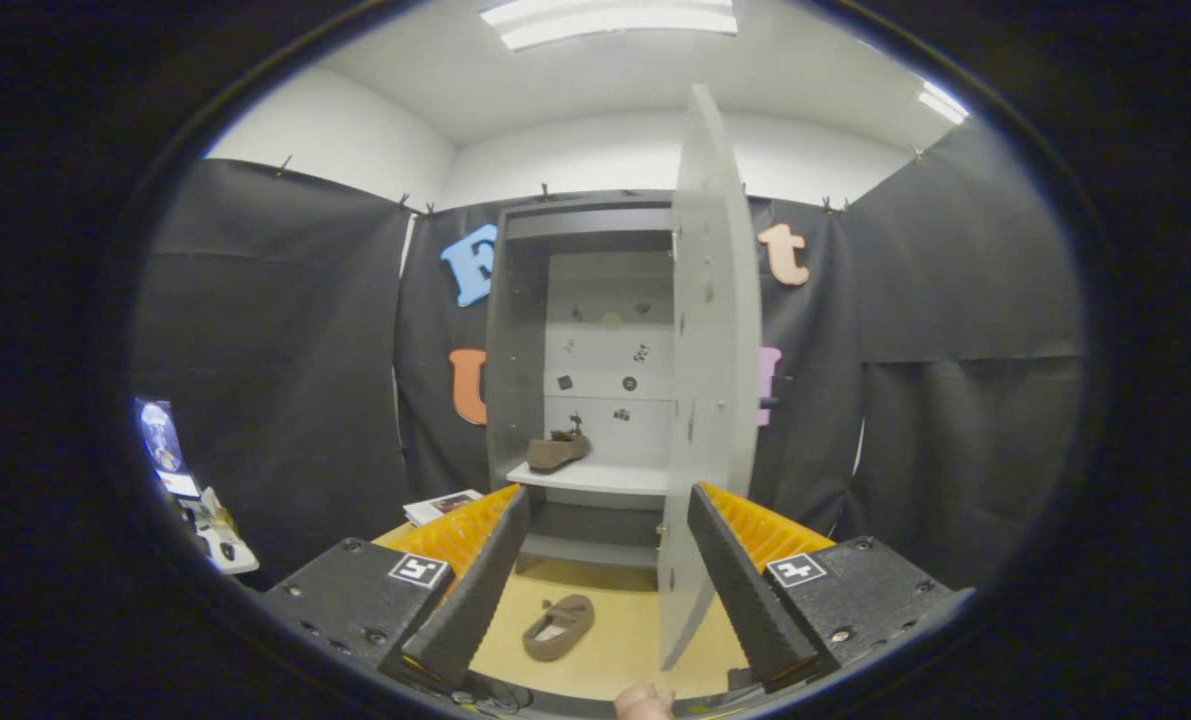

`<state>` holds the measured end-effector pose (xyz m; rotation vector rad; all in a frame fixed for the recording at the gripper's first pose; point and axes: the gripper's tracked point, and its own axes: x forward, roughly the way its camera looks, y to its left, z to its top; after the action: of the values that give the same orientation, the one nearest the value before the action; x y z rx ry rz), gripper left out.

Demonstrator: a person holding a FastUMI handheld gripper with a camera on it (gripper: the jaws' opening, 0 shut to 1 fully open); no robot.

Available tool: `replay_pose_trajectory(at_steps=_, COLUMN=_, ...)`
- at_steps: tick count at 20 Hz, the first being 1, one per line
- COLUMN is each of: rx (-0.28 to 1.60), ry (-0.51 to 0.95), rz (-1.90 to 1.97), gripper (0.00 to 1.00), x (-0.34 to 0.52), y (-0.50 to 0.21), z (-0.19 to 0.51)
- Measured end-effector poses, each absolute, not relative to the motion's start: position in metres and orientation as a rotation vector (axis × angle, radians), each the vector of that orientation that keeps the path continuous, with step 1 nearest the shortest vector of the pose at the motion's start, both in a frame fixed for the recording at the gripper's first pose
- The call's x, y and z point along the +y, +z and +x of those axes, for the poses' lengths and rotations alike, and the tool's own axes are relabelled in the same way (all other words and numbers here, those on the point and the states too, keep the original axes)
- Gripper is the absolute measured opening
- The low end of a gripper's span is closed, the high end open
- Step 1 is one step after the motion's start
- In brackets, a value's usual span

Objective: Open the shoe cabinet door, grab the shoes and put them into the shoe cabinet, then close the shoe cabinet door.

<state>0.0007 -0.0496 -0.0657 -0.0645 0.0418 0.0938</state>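
Claw (600,585) spread wide, pinching nothing, hovering above the floor (625,640). Between the fingers, on the floor just ahead: one brown shoe (559,627), sole down. Beyond, shoe cabinet (515,340) standing with door (715,380) swung open, edge toward the claw. Second brown shoe (558,451) resting on the cabinet's white shelf (595,477). Fingertip (645,702) showing below the claw.

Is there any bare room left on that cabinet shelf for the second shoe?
Yes. The shelf is bare from the shoe on it across to the open door, which borders that side. The other shoe lies on the floor between the open fingers of the tool, holding nothing. The lower compartment beneath the shelf looks free too. Tightest spot: beside the door's edge.
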Motion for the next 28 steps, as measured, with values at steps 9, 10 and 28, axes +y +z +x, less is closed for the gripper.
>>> replay_pose_trajectory(at_steps=9, rx=0.085, ry=0.166, rz=-0.058, gripper=1.0, x=0.052, y=-0.155, z=0.03)
replay_pose_trajectory(at_steps=10, rx=0.097, ry=0.17, rz=-0.06, gripper=1.0, x=0.06, y=-0.169, z=0.038)
replay_pose_trajectory(at_steps=28, rx=0.643, ry=0.062, rz=0.019, gripper=0.83, x=0.049, y=-0.498, z=0.18)
